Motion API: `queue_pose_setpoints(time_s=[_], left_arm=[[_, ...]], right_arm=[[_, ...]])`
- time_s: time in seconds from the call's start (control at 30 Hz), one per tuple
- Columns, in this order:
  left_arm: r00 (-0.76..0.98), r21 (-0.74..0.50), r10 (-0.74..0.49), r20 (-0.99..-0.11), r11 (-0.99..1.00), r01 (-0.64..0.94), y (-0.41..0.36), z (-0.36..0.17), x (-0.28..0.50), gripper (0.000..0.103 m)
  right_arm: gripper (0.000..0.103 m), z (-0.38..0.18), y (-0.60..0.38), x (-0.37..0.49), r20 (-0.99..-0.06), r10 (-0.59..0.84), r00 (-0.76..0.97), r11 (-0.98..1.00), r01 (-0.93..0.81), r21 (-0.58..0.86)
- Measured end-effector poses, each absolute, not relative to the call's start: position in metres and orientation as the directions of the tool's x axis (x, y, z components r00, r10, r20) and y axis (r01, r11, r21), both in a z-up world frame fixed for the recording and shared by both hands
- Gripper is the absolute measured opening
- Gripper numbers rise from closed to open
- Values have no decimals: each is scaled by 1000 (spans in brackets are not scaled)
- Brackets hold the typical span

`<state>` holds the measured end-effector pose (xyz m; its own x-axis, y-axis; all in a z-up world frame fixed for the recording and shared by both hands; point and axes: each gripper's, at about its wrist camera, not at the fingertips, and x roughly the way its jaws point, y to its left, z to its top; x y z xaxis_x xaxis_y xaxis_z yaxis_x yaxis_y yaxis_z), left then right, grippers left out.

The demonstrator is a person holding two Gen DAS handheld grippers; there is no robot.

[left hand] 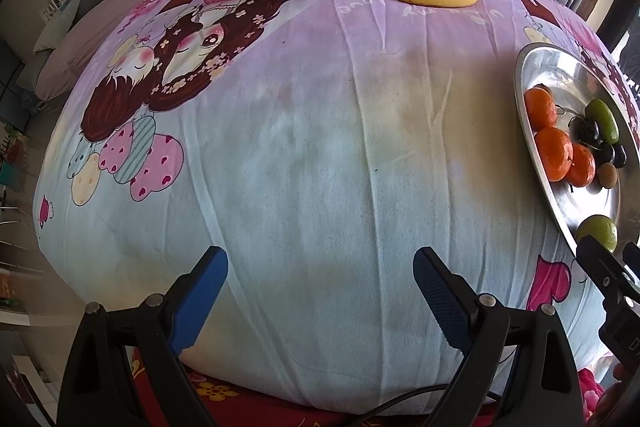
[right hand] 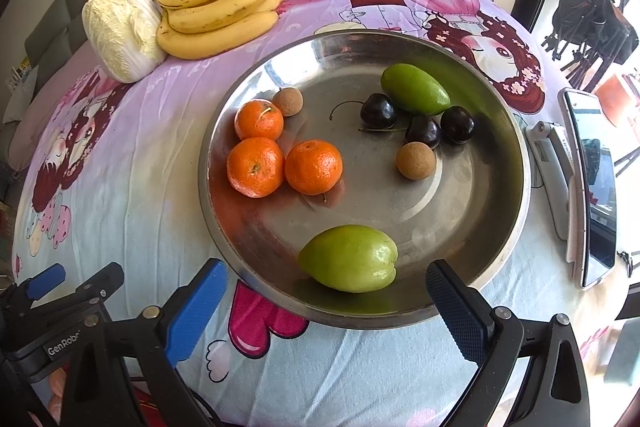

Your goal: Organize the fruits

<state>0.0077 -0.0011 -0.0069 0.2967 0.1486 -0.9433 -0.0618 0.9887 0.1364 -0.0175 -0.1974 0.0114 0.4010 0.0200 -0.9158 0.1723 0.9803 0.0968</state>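
Both tools hang over a table (right hand: 120, 195) draped in a cartoon-print cloth. The left hand-held gripper (left hand: 320, 303) has its blue-padded fingers spread wide with nothing between them, poised above a bare stretch of cloth at the near edge. The right hand-held gripper (right hand: 326, 311) is likewise fully spread and holds nothing; its fingers sit on either side of the near rim of a round steel tray (right hand: 500, 227), with a green fruit (right hand: 349, 258) lying in the tray just beyond them. Inside the tray, three mandarins (right hand: 256, 166) cluster on the left side, touching one another, with a small brown longan (right hand: 287, 101) just behind them. Toward the far right lie a second green fruit (right hand: 414, 89), three dark cherries (right hand: 423, 131) and another longan (right hand: 415, 160) nearer the middle. At the far left of the table, outside the tray, a bunch of bananas (right hand: 218, 11) rests against a napa cabbage (right hand: 120, 27). A phone (right hand: 592, 187) lies right of the tray.
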Motion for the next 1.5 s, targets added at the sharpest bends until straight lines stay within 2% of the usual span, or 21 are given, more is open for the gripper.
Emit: queue_pose_setpoints(time_s=[1.5], left_arm=[[286,130,144,-948,989,-67,-2,-10,11,94]], right_arm=[[101,7,-197,-17,-927,0,376,983,170,69]])
